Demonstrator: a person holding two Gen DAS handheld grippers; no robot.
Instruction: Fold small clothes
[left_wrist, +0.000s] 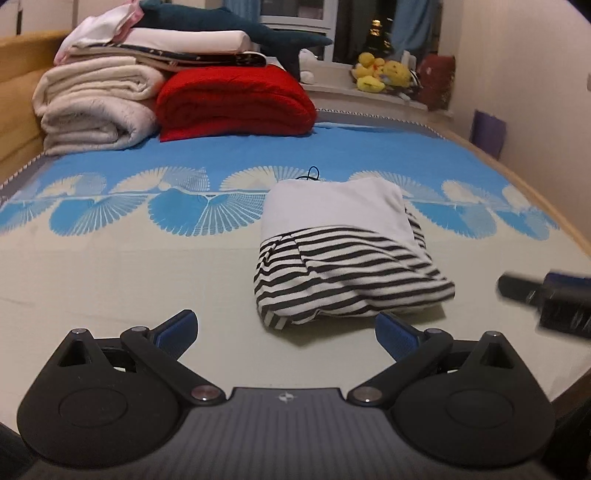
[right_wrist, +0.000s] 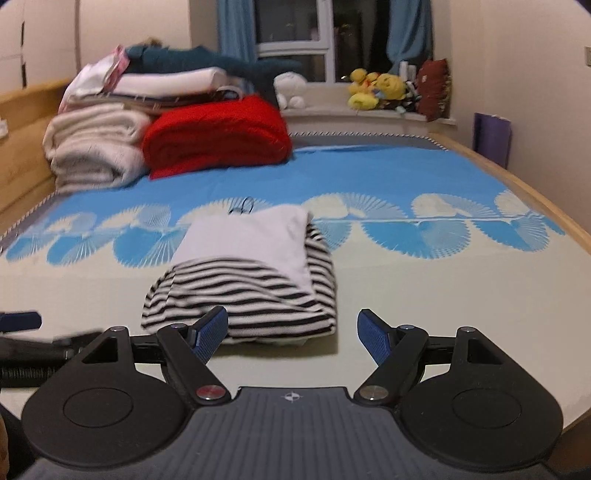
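Observation:
A folded black-and-white striped garment with a plain white panel on top (left_wrist: 343, 247) (right_wrist: 251, 280) lies on the bed's cream sheet. My left gripper (left_wrist: 286, 326) is open wide just short of the garment's near edge, with nothing between its blue pads. Its right fingertip (left_wrist: 391, 328) sits close to the near right corner of the cloth. My right gripper (right_wrist: 291, 328) is also open and empty, its left fingertip (right_wrist: 212, 326) overlapping the garment's near edge in the picture. Each gripper shows blurred at the edge of the other's view (left_wrist: 546, 295) (right_wrist: 22, 332).
At the bed's far left stand stacked cream blankets (left_wrist: 92, 107), a red folded blanket (left_wrist: 236, 99) and a dark plush shark (left_wrist: 236, 26). Yellow plush toys (left_wrist: 384, 74) sit on the windowsill. A wooden bed rim (left_wrist: 546, 206) runs along the right, beside the wall.

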